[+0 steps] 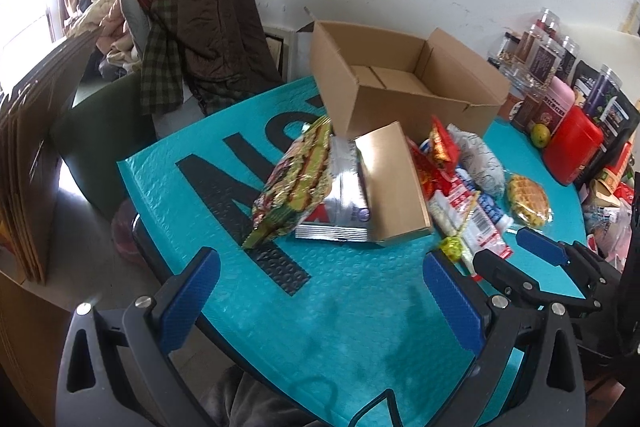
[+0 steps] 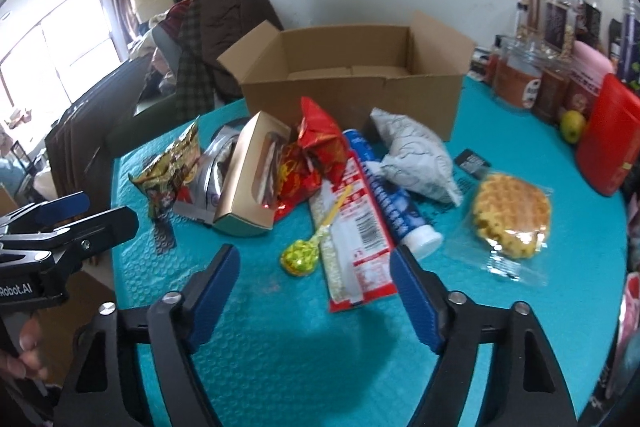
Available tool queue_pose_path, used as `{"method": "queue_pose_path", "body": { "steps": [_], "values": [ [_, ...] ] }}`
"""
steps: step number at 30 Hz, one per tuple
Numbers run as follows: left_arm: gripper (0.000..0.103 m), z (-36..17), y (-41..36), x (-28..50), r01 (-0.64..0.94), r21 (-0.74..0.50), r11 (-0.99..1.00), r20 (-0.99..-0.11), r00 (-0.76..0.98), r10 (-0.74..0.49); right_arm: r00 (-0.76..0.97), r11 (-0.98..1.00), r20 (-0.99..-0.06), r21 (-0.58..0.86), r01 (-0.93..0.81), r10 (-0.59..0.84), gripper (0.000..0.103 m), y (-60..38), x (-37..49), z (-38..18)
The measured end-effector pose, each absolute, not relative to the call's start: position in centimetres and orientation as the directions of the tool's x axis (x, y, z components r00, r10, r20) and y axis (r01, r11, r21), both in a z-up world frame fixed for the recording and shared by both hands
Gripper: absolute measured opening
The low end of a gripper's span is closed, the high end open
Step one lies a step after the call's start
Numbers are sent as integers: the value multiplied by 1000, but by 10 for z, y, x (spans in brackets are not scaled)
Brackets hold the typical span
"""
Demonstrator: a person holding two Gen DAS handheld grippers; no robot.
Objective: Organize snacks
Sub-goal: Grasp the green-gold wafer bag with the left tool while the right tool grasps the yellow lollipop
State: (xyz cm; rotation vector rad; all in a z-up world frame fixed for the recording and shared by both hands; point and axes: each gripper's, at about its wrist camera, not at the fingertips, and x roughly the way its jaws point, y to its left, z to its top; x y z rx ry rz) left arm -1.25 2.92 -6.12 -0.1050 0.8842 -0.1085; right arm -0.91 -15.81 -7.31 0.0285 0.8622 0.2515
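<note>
An open, empty cardboard box (image 1: 404, 83) (image 2: 352, 83) stands at the back of the teal table. In front of it lies a pile of snacks: a green-yellow packet (image 1: 294, 183) (image 2: 170, 167), a silver bag (image 1: 344, 195), a gold carton (image 1: 392, 183) (image 2: 250, 179), a red bag (image 2: 316, 151), a red-white packet (image 2: 352, 231), a blue-white tube (image 2: 392, 195), a white pouch (image 2: 416, 155), a wrapped waffle (image 1: 528, 201) (image 2: 510, 215) and a yellow-green lollipop (image 2: 300, 257). My left gripper (image 1: 322, 287) is open and empty above the table's front. My right gripper (image 2: 316, 291) is open and empty, just short of the lollipop and red-white packet.
Jars, a red tin (image 2: 608, 135) and a green fruit (image 2: 572, 125) line the table's right side. A chair draped with dark clothes (image 1: 200, 27) stands behind on the left. The teal bubble mat (image 1: 320, 327) covers the table.
</note>
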Motion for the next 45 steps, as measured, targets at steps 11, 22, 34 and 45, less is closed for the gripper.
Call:
{"method": "queue_pose_path", "body": {
  "steps": [11, 22, 34, 45],
  "values": [
    [103, -76, 48, 14, 39, -165, 985, -773, 616, -154, 533, 960, -809, 136, -243, 250, 46, -140, 15, -106],
    [100, -91, 51, 48, 71, -214, 974, -771, 600, -213, 515, 959, -821, 132, -250, 247, 26, -134, 23, -113],
    [34, -92, 48, 51, 96, -168, 981, -758, 624, -191, 513, 961, -823, 134, -241, 243, 26, -139, 27, -112],
    [31, -82, 53, 14, 90, -179, 980, -764, 614, -197, 561, 961, -787, 147, -234, 257, 26, -148, 4, -97]
  ]
}}
